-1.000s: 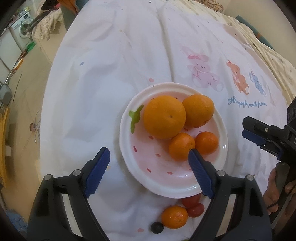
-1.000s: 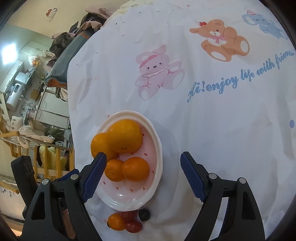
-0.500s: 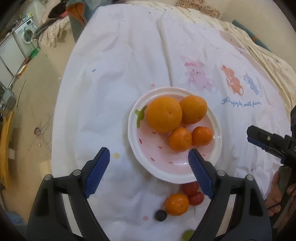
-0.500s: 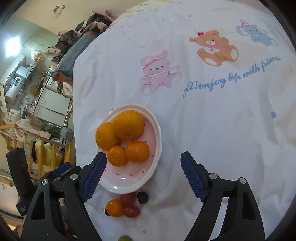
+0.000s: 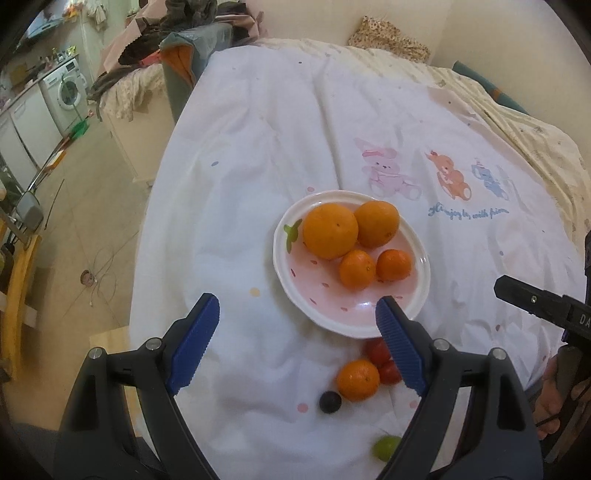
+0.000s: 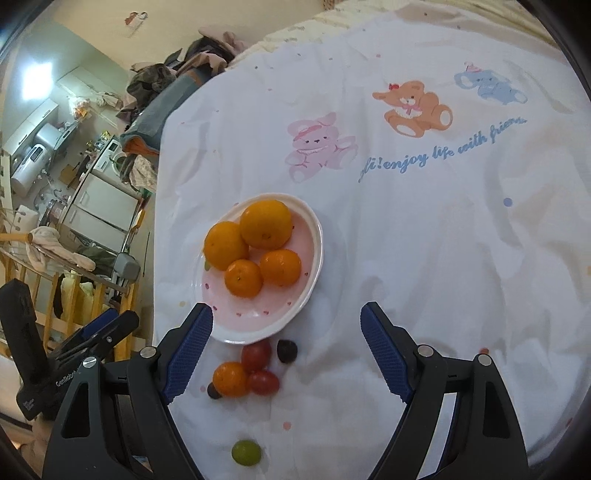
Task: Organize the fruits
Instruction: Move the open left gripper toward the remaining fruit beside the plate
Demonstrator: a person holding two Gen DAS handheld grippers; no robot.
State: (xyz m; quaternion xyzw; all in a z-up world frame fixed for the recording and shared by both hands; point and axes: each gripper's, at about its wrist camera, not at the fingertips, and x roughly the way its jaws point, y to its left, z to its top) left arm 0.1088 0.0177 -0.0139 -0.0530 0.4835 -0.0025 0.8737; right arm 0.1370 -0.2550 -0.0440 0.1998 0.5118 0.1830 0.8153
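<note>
A pink-and-white strawberry plate [image 5: 369, 314] [image 6: 258, 325] holds two big oranges [image 5: 330, 230] [image 6: 266, 223] and two small mandarins [image 5: 357, 268] [image 6: 243, 277]. On the cloth in front of the plate lie a loose mandarin [image 5: 357, 379] [image 6: 229, 379], two cherry tomatoes [image 5: 378, 350] [image 6: 263, 381], dark grapes [image 5: 330, 401] [image 6: 287, 350] and a green grape [image 5: 386, 446] [image 6: 246, 452]. My left gripper [image 5: 297, 343] is open and empty above the cloth, near the plate. My right gripper [image 6: 286, 347] is open and empty, above the loose fruit.
The table has a white cloth [image 5: 258, 147] printed with cartoon animals [image 6: 410, 107]. Its left edge drops to the floor [image 5: 74, 206]. Clothes piles [image 5: 177, 33] and a washing machine [image 5: 68, 88] stand beyond. Each gripper shows at the edge of the other's view [image 5: 543, 306] [image 6: 92, 339].
Both grippers have pulled back and up from the plate, so more loose fruit shows, including the green grape. Both stay open. The fruit has not moved.
</note>
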